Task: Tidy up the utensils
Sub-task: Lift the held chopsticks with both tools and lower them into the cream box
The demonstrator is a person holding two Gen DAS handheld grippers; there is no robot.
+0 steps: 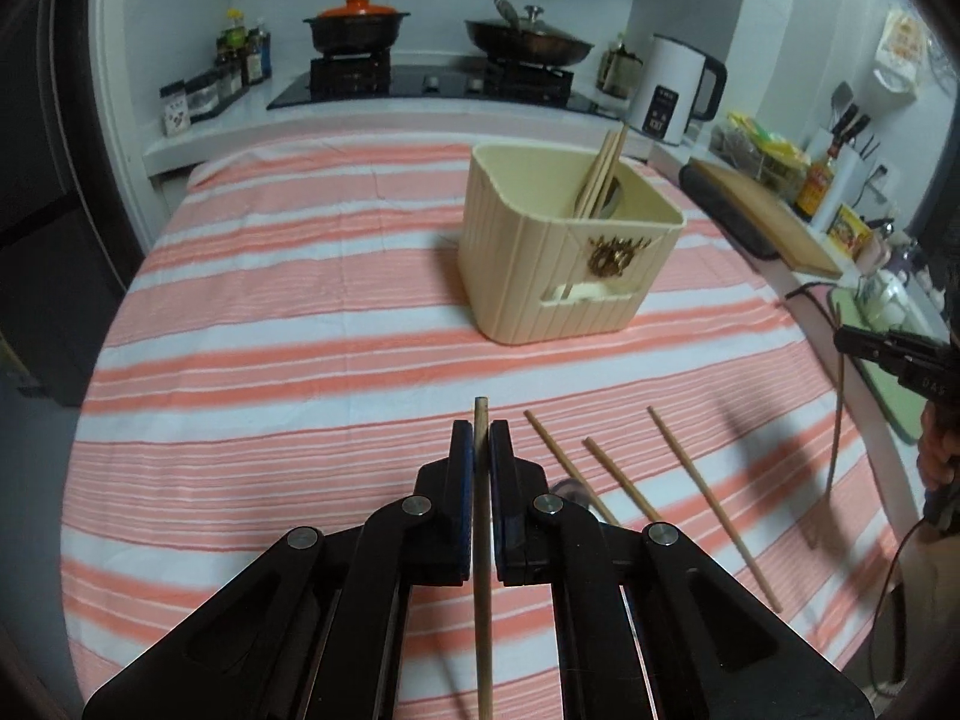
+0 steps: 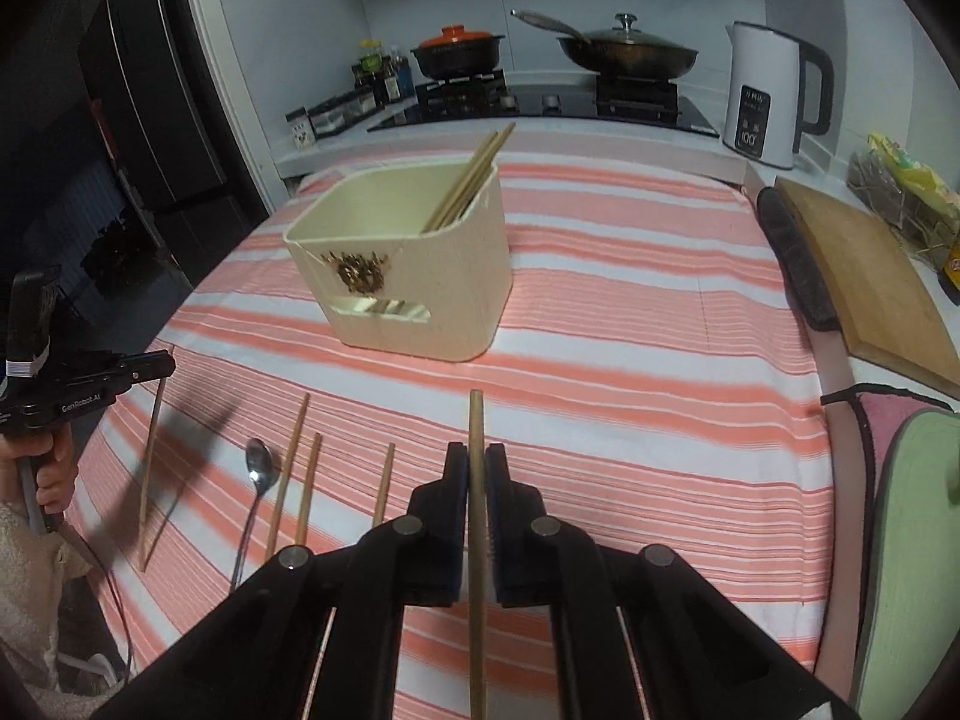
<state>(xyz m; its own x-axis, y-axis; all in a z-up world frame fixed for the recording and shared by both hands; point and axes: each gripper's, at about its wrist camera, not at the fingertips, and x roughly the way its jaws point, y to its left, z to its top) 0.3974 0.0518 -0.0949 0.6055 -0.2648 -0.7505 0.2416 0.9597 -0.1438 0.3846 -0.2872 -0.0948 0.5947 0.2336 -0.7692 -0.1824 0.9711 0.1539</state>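
Left gripper (image 1: 480, 438): jaws clamped on chopstick (image 1: 482, 570), long axis running along the fingers, tip just beyond them. Right gripper (image 2: 476, 462): likewise clamped on its chopstick (image 2: 477, 570), same alignment.

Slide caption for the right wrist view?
Right gripper clamps a chopstick above the striped cloth, cream bin ahead.

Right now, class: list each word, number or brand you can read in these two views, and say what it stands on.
"GenRobot.AI": side of the left gripper, seen from the right wrist.
"100": display of the white kettle.
Characters above that number: too blurred to read.
Raised letters on the right gripper: not clearly legible.
Sauce bottle label, condiment jars, wall packet: too small or blurred.
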